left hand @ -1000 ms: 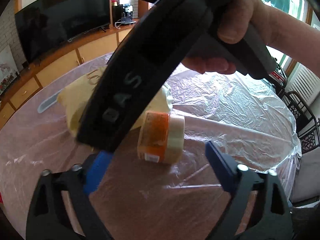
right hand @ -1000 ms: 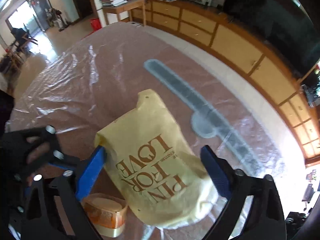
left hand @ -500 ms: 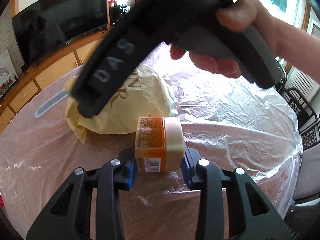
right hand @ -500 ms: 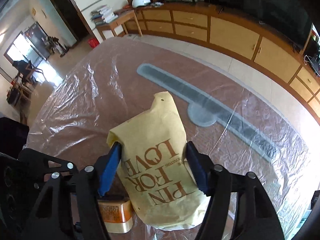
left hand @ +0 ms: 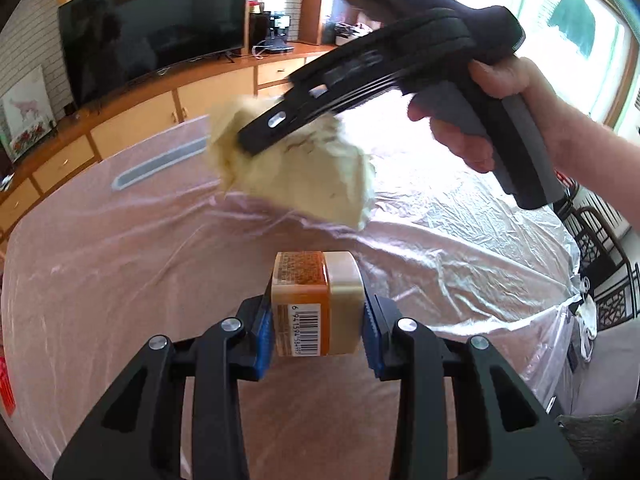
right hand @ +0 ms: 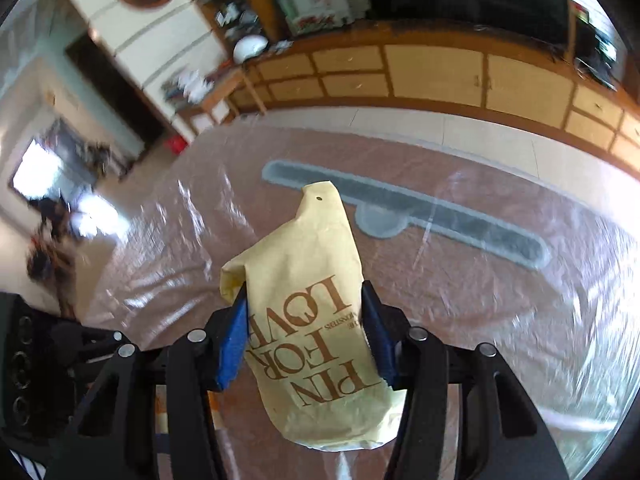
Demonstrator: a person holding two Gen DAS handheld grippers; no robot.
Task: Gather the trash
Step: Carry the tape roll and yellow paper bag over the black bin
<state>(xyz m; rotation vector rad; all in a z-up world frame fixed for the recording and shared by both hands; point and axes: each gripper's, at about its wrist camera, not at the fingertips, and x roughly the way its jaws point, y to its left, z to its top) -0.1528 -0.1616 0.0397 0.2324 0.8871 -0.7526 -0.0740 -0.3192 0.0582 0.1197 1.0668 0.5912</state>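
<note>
Left wrist view shows the left tongs (left hand: 318, 330) clamped on a small orange-labelled container (left hand: 316, 304) with a cream lid, its barcode facing the camera, the blue pads (left hand: 264, 334) pressing both of its sides. It sits over the middle of the round bench (left hand: 120, 280), which is draped in crinkled clear plastic sheeting (left hand: 460, 240). Beyond it a bare right hand (left hand: 492, 112) grips the handle of the right tongs (right hand: 306, 334), angled down toward the far left edge of the bench and lifted clear of the surface. Those tongs pinch a yellow paper bag (right hand: 312, 312) printed "PIN FOR LOVE"; the bag hangs above the sheeting, blurred in the left view. In the right wrist view the bag's crumpled neck points toward the far edge, over a grey strip (right hand: 420, 212) showing under the plastic. Past the bench run wooden cabinets (left hand: 132, 120) carrying a dark television (left hand: 152, 28), and dark chairs (left hand: 600, 256) stand at the right edge.
</note>
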